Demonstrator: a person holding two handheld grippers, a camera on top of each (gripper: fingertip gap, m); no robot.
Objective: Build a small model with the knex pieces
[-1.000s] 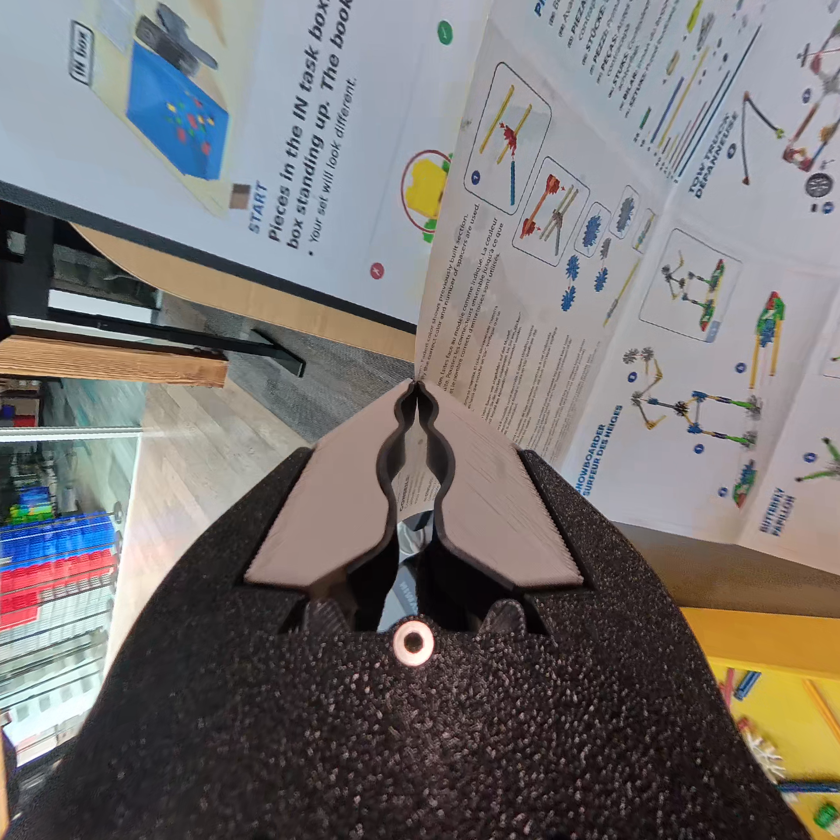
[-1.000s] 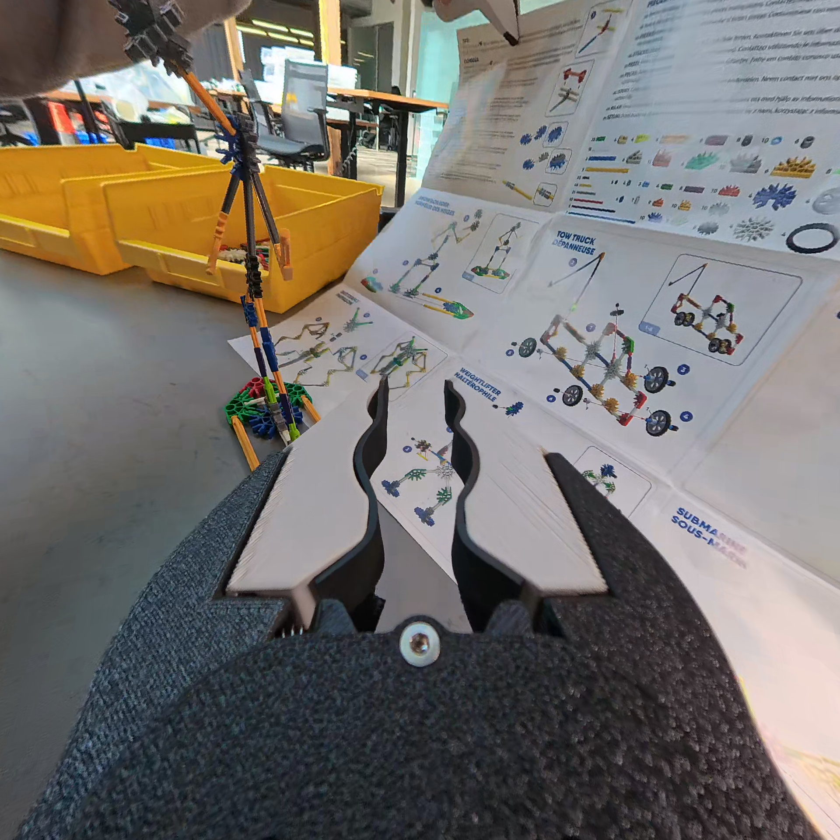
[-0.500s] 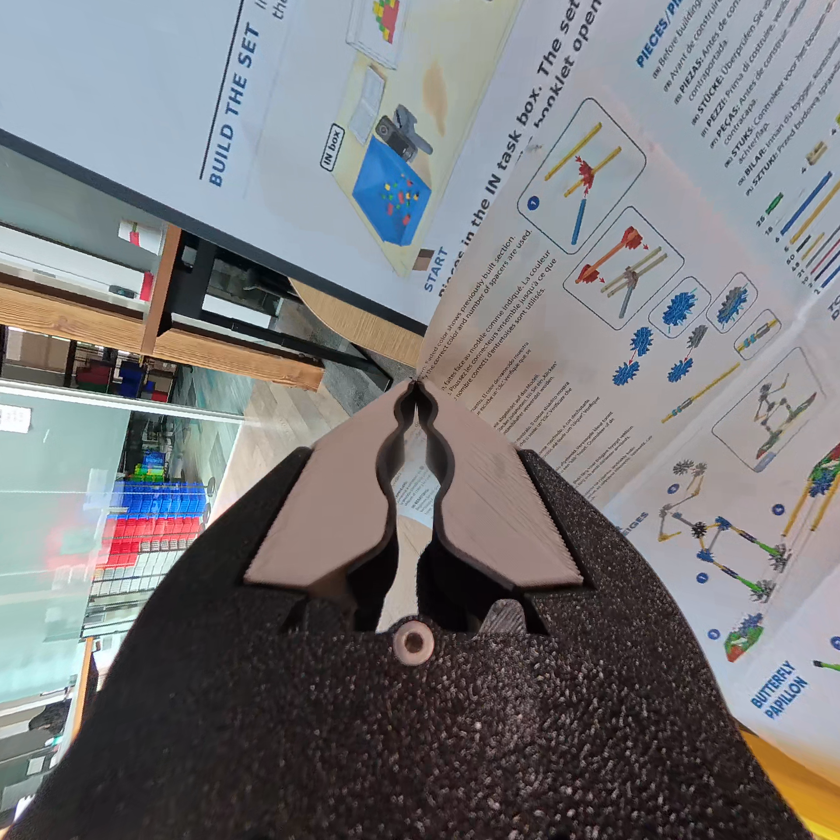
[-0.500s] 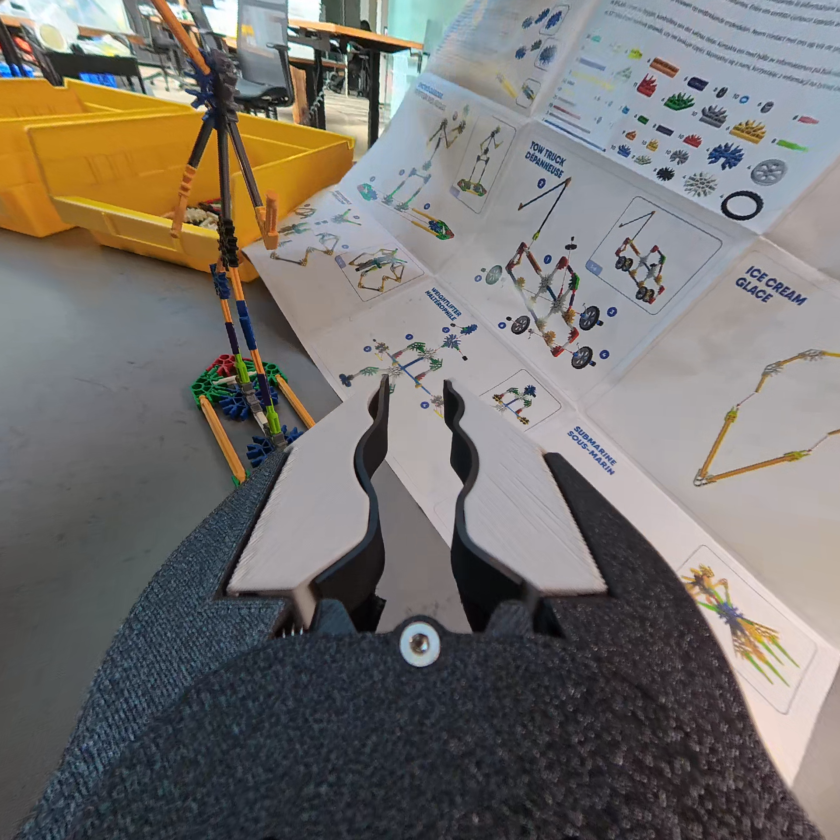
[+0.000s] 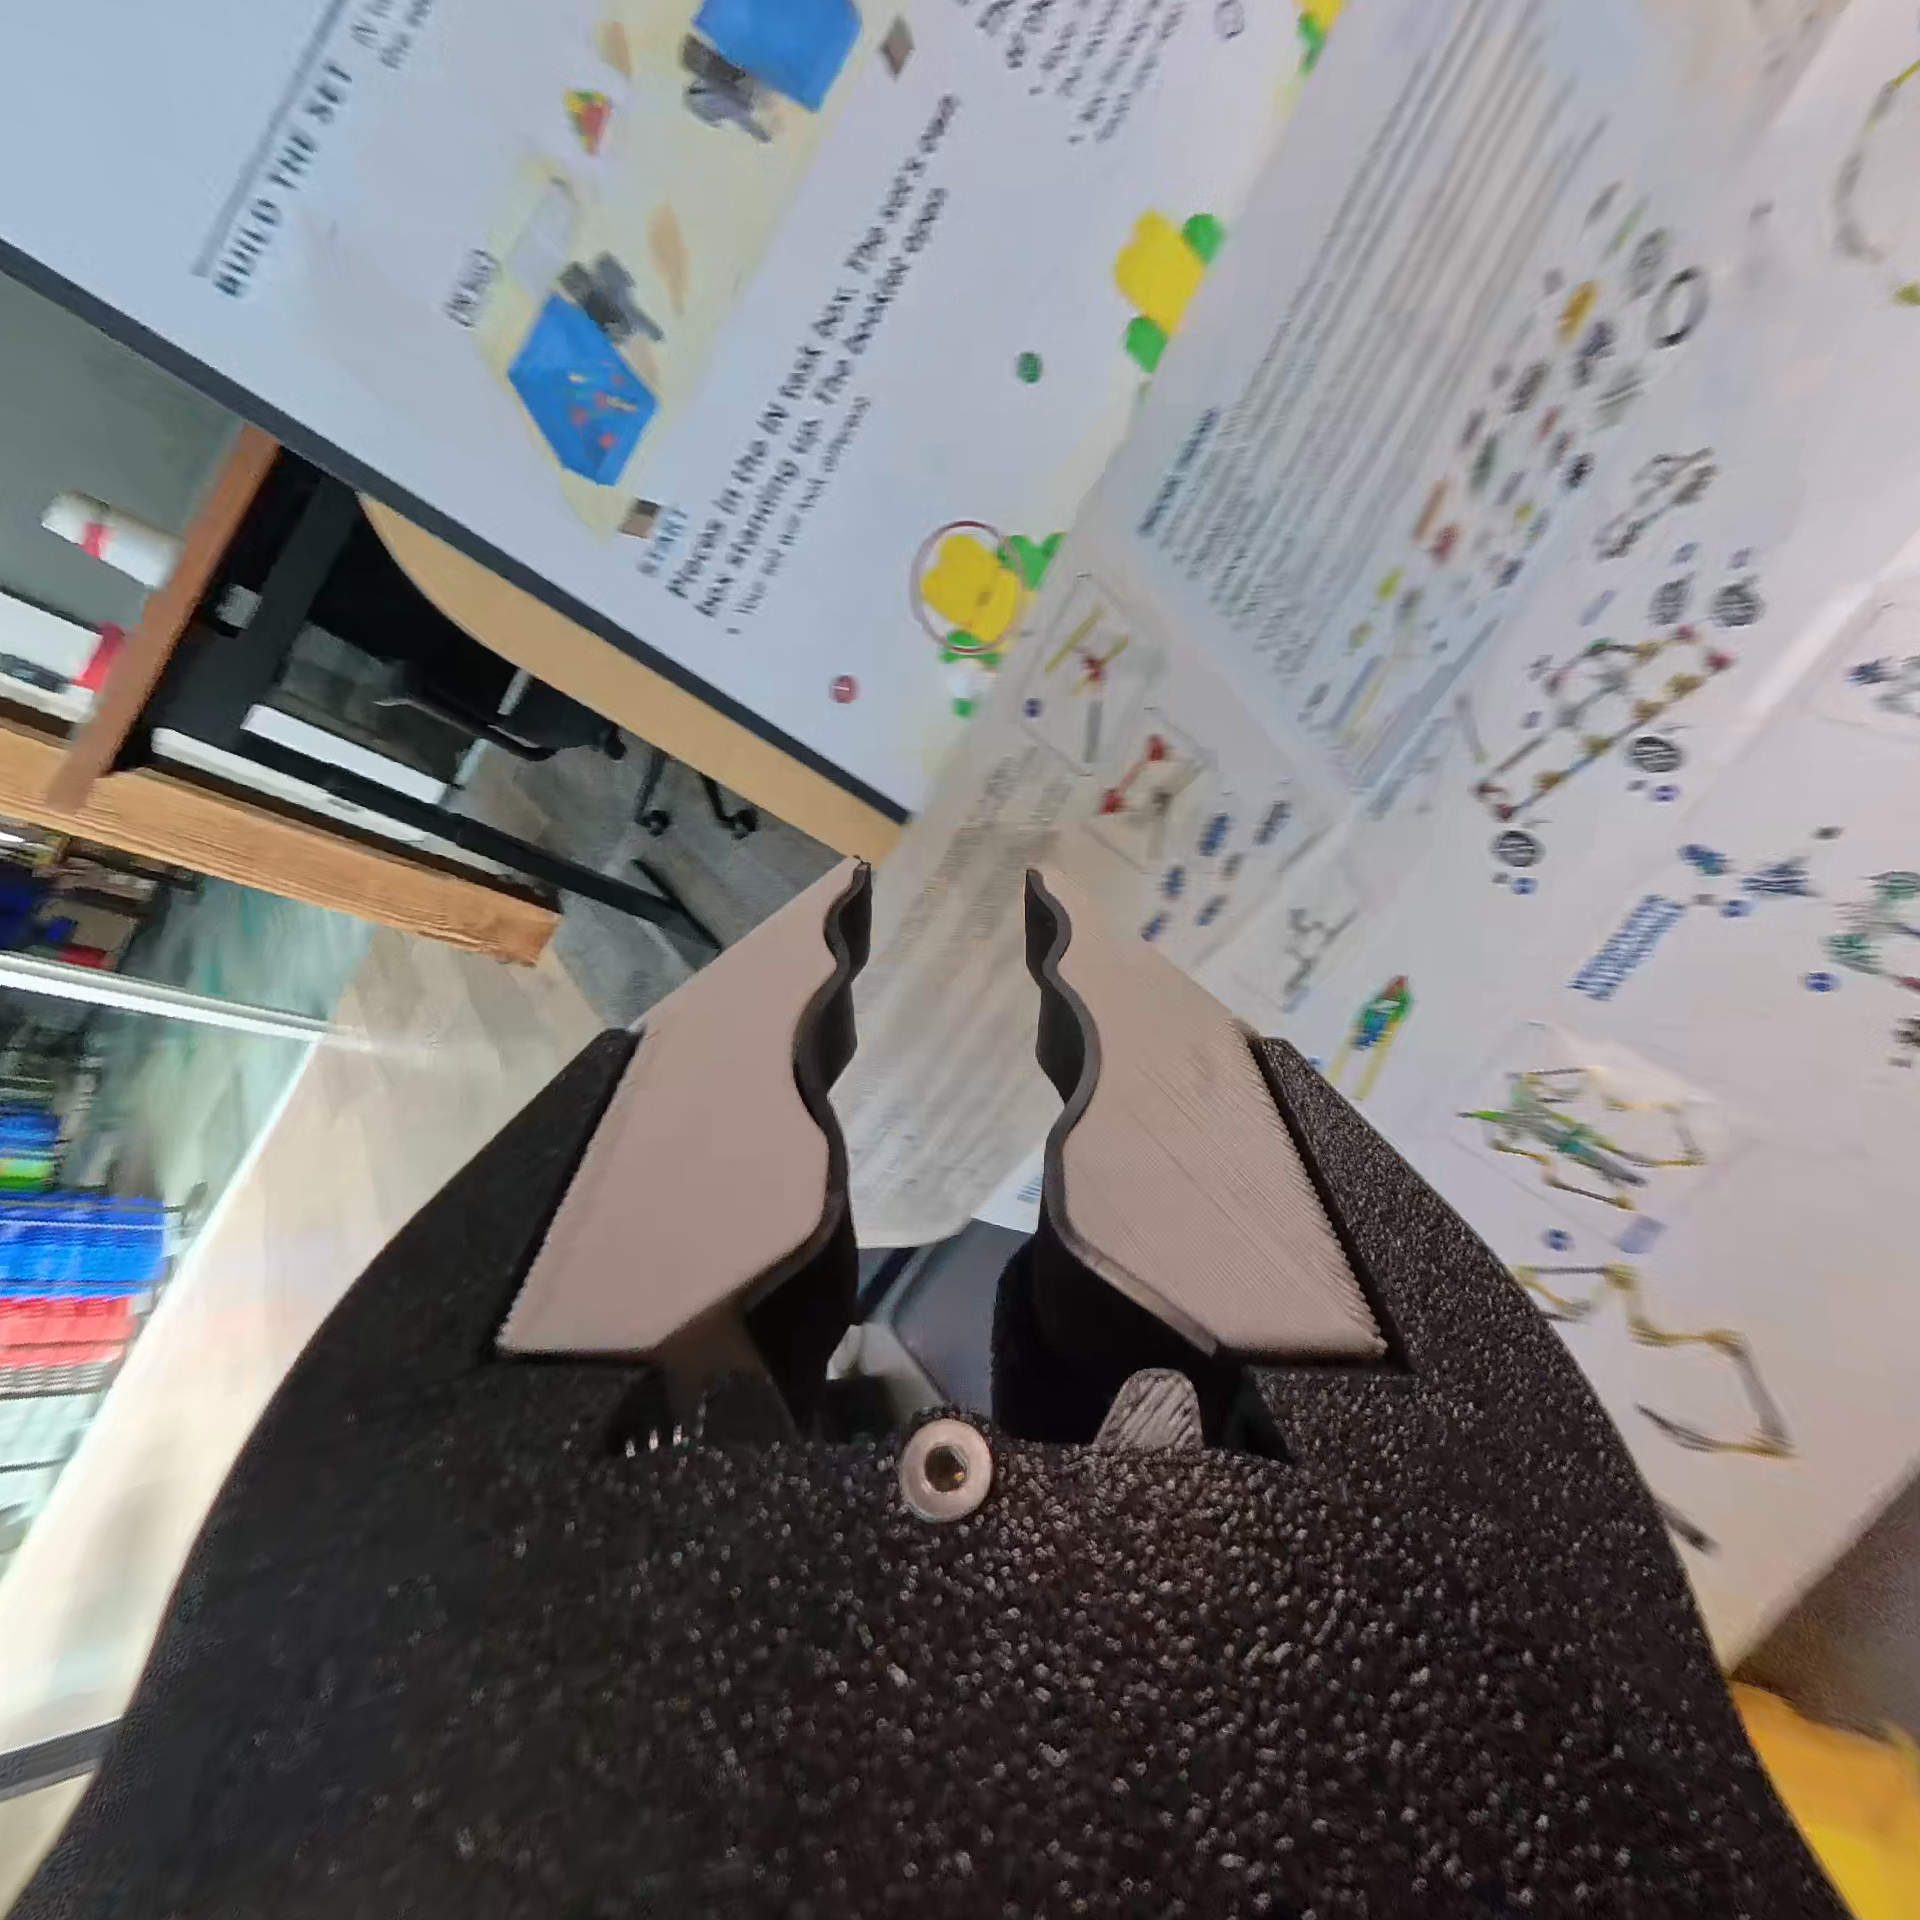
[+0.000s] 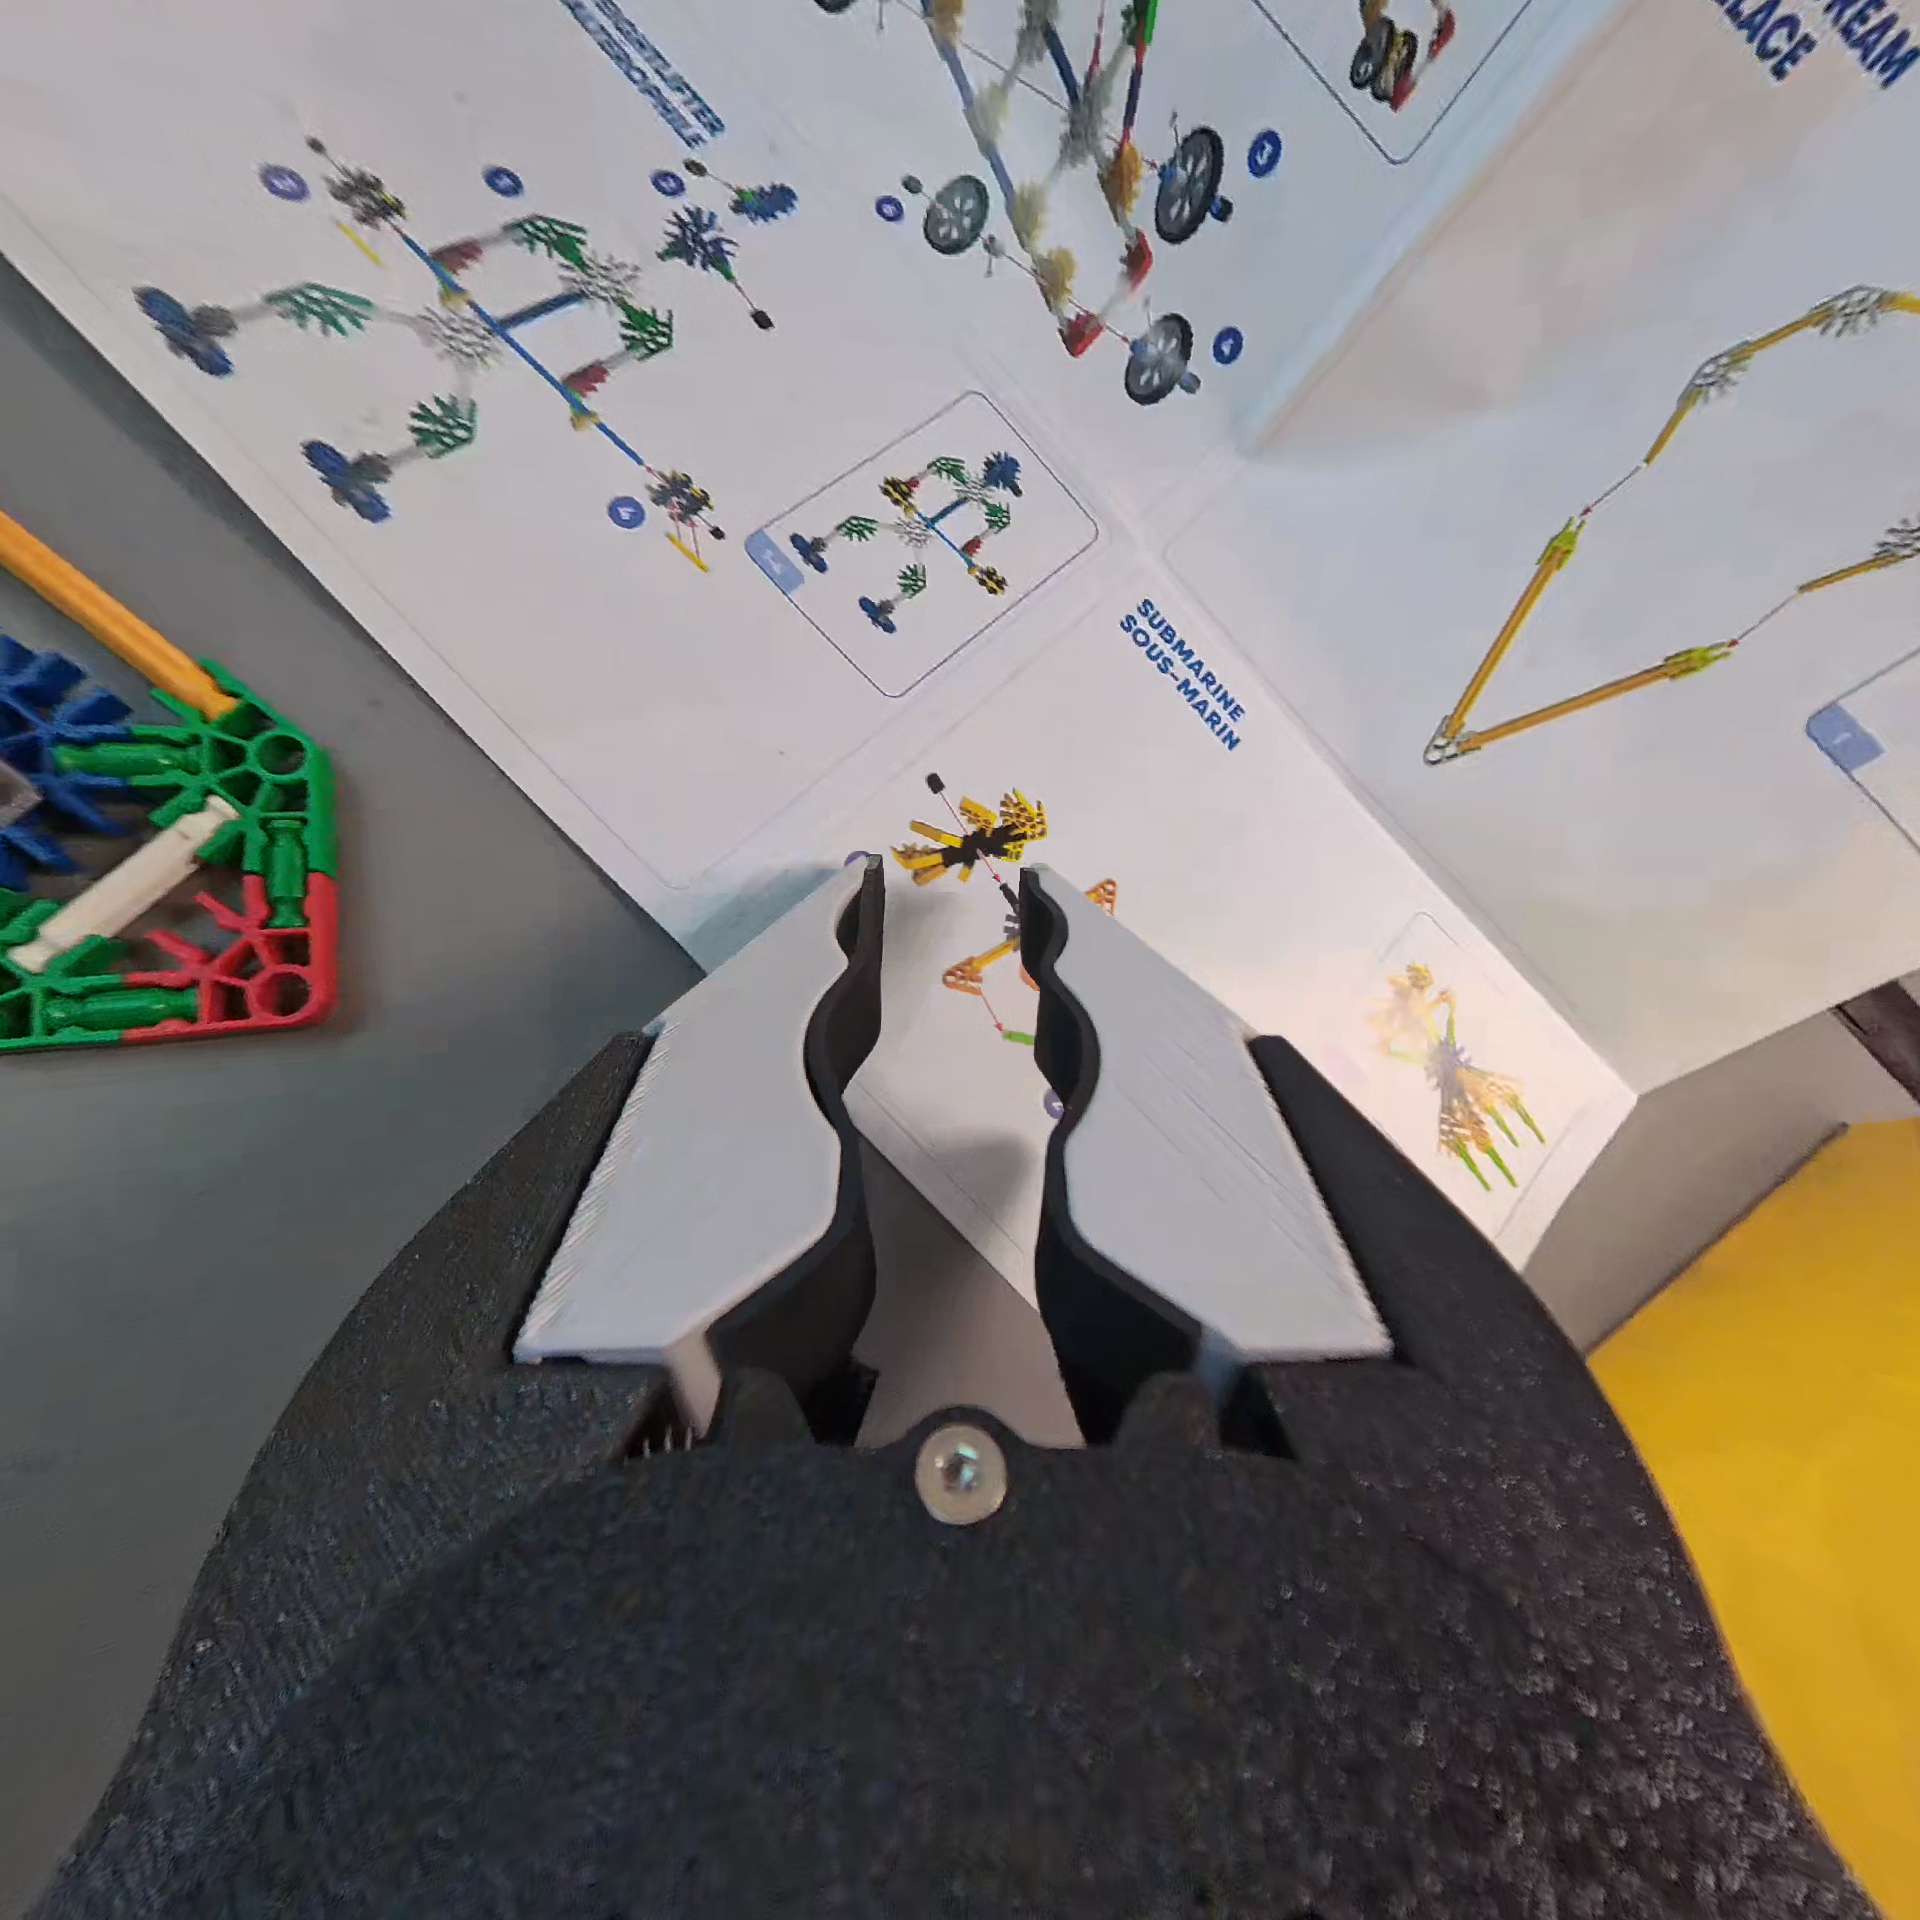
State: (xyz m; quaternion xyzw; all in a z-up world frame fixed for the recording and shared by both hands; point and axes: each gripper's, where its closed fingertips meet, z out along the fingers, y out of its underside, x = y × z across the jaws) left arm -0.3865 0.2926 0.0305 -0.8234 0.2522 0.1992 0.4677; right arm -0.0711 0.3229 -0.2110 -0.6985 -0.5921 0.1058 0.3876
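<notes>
The left tool is open to a moderate gap with nothing between its fingers. It points at the near left edge of a big folded instruction sheet, which stands tilted up in front of it rather than lying flat. Whether the fingers touch the paper cannot be told, and the view is blurred. Behind the sheet stands a large white poster board with printed pictures, and to the far left are wooden desks and stacked blue and red bins.

The right tool is also open, moderately wide and empty. It looks steeply down on the near corner of the same sheet, its fingertips just above or at the paper; the sheet's lower part lies on the grey surface while its creases show it bending upward farther off. The sheet is white, printed with coloured drawings of rod-and-connector models. To the left on the surface sits a flat cluster of green, red and blue connector pieces with an orange rod. A yellow bin shows at the near right.
</notes>
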